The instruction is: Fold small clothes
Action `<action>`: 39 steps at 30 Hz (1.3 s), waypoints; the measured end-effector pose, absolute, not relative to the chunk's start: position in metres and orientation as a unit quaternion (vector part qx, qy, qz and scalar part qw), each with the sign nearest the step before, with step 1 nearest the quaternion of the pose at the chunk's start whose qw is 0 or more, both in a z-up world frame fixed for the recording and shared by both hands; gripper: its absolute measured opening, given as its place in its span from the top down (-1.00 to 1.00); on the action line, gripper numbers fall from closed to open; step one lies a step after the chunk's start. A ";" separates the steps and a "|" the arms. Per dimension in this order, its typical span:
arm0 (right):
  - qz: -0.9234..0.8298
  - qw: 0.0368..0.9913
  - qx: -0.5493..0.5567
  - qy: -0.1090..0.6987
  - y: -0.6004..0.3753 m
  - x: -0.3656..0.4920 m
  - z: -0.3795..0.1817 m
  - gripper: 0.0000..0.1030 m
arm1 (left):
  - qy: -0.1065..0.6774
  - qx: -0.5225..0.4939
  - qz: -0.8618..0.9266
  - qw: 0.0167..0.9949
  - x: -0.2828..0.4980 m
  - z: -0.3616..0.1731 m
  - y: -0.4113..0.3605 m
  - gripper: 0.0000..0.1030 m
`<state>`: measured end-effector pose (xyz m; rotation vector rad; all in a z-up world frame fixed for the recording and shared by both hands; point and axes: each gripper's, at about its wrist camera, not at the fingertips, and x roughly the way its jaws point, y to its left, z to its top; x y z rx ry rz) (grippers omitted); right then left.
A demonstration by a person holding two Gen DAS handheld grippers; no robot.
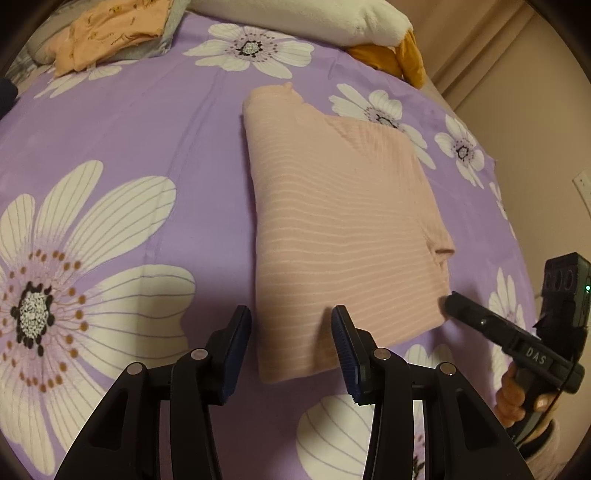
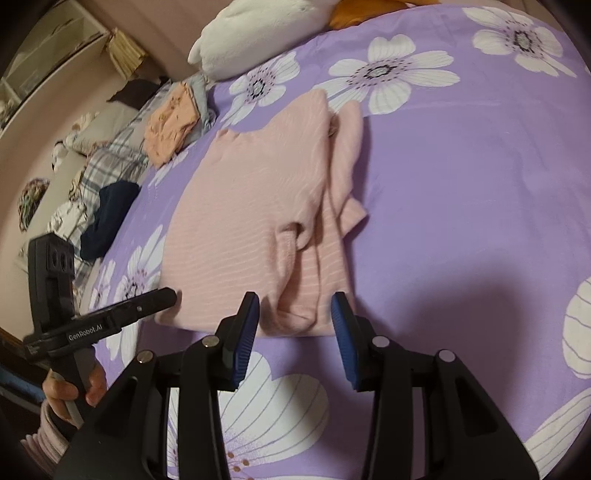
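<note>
Left claw (image 1: 291,325) gapes empty at the pink top's (image 1: 343,221) near-left corner; the garment's long axis runs to twelve o'clock on the bed (image 1: 147,129). Right claw (image 2: 295,314), parted, empty, hovers above the near hem.

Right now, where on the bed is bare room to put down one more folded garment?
Bare purple sheet lies wide on the right gripper side of the pink striped top. More lies between the top and the orange garment. Crowded: that pile's corner and the white pillow edge.
</note>
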<state>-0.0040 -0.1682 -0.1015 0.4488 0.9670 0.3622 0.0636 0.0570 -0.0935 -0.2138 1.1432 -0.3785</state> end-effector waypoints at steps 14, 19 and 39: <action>0.177 0.854 0.167 0.460 -0.154 -0.001 -0.104 0.62 | 0.544 -0.095 -0.178 0.814 0.067 -0.099 0.055 0.16; 0.188 0.875 0.126 0.429 -0.144 -0.008 -0.089 0.78 | 0.545 -0.094 -0.176 0.814 0.068 -0.100 0.055 0.16; 0.162 0.856 0.205 0.446 -0.179 -0.006 -0.094 0.39 | 0.540 -0.075 -0.179 0.819 0.073 -0.094 0.048 0.16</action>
